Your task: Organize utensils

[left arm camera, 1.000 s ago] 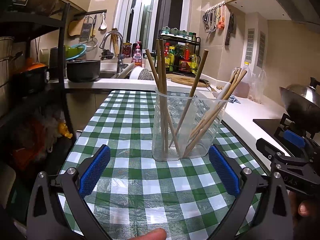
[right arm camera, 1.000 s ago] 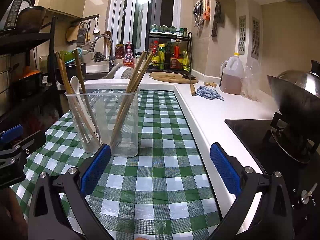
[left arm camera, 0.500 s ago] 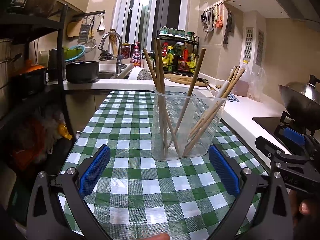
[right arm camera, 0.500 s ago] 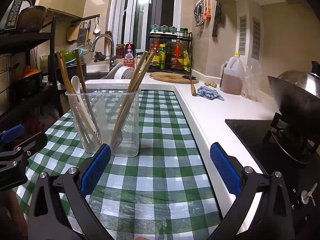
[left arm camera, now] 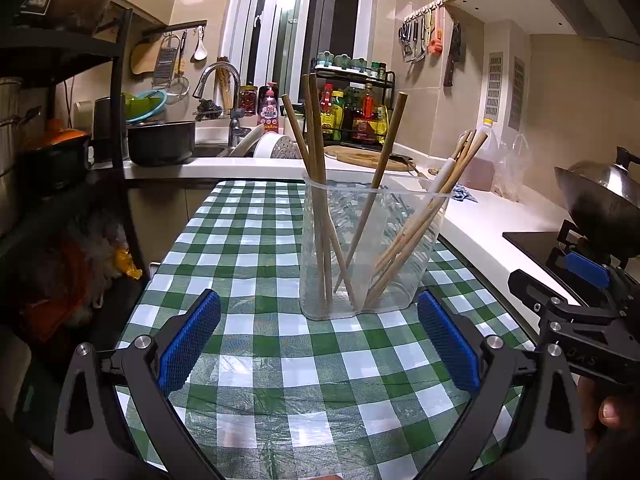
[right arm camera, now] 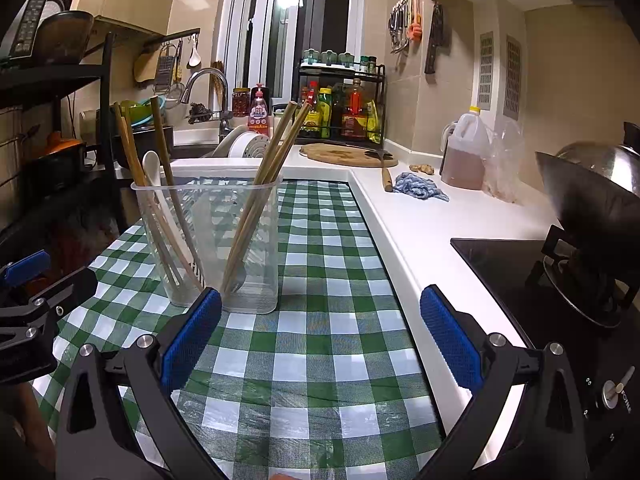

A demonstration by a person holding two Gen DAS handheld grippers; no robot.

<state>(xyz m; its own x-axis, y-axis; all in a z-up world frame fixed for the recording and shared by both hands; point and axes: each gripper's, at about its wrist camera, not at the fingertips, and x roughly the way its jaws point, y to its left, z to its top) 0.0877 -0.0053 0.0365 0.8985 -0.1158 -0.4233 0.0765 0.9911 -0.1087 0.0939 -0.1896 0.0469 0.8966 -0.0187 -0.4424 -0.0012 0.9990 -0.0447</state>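
- Nearest, the left gripper [left arm camera: 318, 344] hangs over the checked cloth with its blue ribbed pads spread wide and nothing between them; the right gripper [right arm camera: 320, 340] does the same, fingers wide and empty.
- Both sit just short of the clear plastic holder [left arm camera: 372, 248], the left one squarely in front of it, the right one off to its right side.
- The green-and-white tablecloth [left arm camera: 260, 240] under the holder looks glossy and wrinkled, like wipe-clean vinyl; no loose utensil shows on it around the holder.
- Inside the holder stand the wooden chopsticks [left arm camera: 320, 184], thin straight sticks leaning apart in separate bunches, and a white spoon [right arm camera: 154, 176], smooth and rounded, on the holder's left as the right wrist camera shows it.
- Judging by that, the sorting looks finished or nearly so; little seems left.
- Beyond the holder, a round wooden board [right arm camera: 344, 155] lies on the white counter.
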